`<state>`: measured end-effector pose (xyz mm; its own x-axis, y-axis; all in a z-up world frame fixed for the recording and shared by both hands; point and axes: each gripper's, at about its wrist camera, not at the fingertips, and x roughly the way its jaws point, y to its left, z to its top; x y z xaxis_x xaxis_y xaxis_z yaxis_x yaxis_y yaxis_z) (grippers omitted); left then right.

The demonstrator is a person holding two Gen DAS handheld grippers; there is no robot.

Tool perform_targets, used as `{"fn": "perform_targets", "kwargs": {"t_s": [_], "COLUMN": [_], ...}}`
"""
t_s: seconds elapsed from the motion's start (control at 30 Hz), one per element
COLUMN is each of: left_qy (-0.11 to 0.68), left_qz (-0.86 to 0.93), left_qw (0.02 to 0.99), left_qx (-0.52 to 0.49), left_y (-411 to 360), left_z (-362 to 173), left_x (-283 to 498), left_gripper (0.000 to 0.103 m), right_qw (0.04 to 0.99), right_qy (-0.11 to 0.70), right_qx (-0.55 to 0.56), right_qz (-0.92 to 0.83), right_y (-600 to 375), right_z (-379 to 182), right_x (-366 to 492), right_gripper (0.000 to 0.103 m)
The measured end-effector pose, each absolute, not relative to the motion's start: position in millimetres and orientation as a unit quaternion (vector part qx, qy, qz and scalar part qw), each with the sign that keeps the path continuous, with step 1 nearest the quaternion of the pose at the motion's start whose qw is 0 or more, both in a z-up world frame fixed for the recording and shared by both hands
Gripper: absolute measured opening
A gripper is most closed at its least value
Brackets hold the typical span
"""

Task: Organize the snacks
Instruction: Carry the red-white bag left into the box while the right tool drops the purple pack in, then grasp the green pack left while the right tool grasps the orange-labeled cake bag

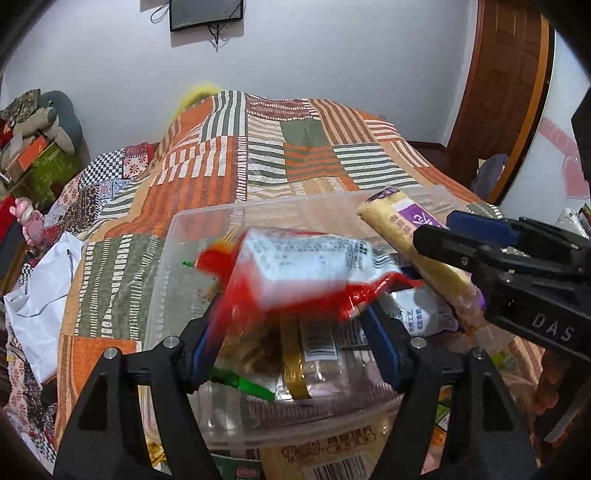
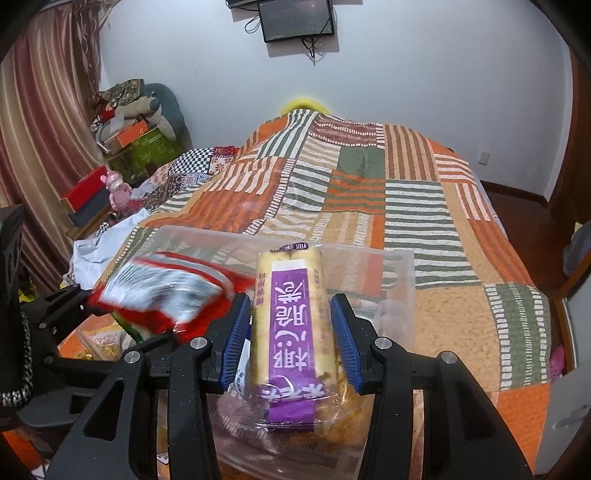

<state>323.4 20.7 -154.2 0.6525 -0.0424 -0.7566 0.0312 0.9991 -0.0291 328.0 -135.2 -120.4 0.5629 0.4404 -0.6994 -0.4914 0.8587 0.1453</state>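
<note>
Black gripper arms with blue pads fill the bottom of both views. In the left wrist view the left gripper (image 1: 295, 347) stands spread; a red and white snack bag (image 1: 295, 273) is blurred above and between the pads, and I cannot tell if a pad touches it. Under it is a clear plastic box (image 1: 207, 221) on a patchwork blanket (image 1: 295, 147), with some packets inside: a green strip, a gold band and a barcode label, all hard to read through the wall. At the left edge lies a white plastic bag (image 1: 40, 295). At the right of this view the right gripper (image 1: 461, 240) comes in from the side and covers part of the box.

In the right wrist view the red bag (image 2: 166, 291) is at the left, again blurred. In the middle the right gripper (image 2: 291, 339) pinches a long yellow roll pack (image 2: 291, 325) with a purple label; its lower end is hidden among other packets. A dark screen (image 2: 295, 18) hangs on the wall at the top.
</note>
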Motion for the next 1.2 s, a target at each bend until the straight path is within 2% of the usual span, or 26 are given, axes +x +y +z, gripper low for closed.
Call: {"fn": "perform_targets", "kwargs": {"t_s": [0.3,0.43,0.6,0.73,0.87,1.2], "left_qy": [0.413,0.402,0.388,0.389,0.392,0.418], "left_qz": [-0.028,-0.032,-0.037,-0.039,-0.029,-0.001], "left_qw": [0.910,0.915,0.921,0.921,0.919,0.908], "left_qx": [-0.020,-0.014,-0.006,-0.004,0.005,0.007], "left_y": [26,27,28,31,41,68], "left_z": [-143,-131,-118,-113,-117,-147], "left_x": [307,290,264,243,217,180], "left_gripper": [0.076,0.076,0.082,0.082,0.082,0.082], "right_qw": [0.886,0.892,0.898,0.901,0.911,0.902], "right_qy": [0.377,0.365,0.351,0.342,0.328,0.363], "right_qx": [-0.037,-0.032,-0.031,-0.034,-0.037,-0.028], "right_qz": [0.266,0.266,0.265,0.263,0.247,0.230], "right_y": [-143,-150,-159,-168,-180,-196], "right_z": [-109,-100,-88,-82,-82,-111], "right_x": [315,303,285,266,247,219], "right_gripper": [0.048,0.054,0.055,0.058,0.066,0.067]}}
